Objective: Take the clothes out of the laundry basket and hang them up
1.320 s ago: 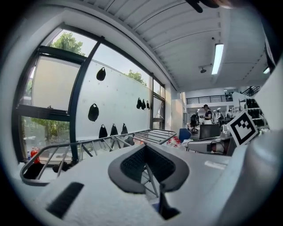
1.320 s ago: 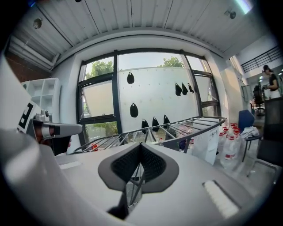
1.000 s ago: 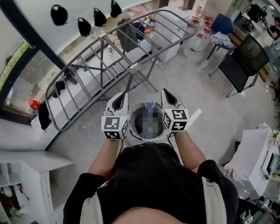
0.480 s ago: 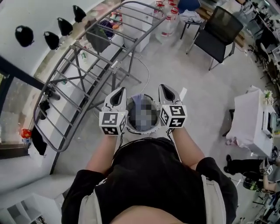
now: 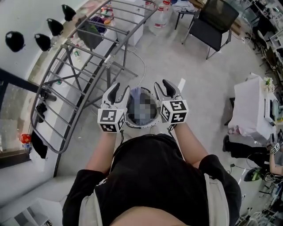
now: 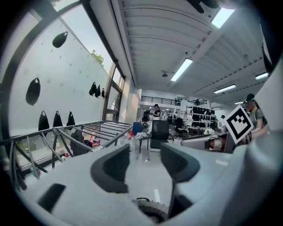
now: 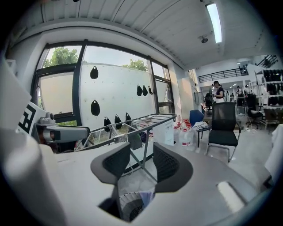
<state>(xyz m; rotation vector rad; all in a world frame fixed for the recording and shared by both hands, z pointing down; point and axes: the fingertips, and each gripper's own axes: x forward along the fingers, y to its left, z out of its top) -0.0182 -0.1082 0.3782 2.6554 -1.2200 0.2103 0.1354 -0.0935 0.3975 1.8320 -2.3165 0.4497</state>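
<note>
A round white laundry basket stands on the floor just in front of me, with a pale blue cloth at its far rim. My left gripper hovers over its left rim and my right gripper over its right rim. The jaws of both have just been opening, and nothing is between them. In the left gripper view the left gripper shows the basket low down. Below the right gripper I see the basket and the blue cloth. A grey drying rack stands beyond, on the left.
A dark garment and some coloured items hang on the rack's far end. A black chair and water bottles stand behind it. A white table is at the right, and a cable lies on the floor.
Both grippers were shut and now stand open. Both hands have sunk towards the basket, and my head has turned so the rack sits further left.
</note>
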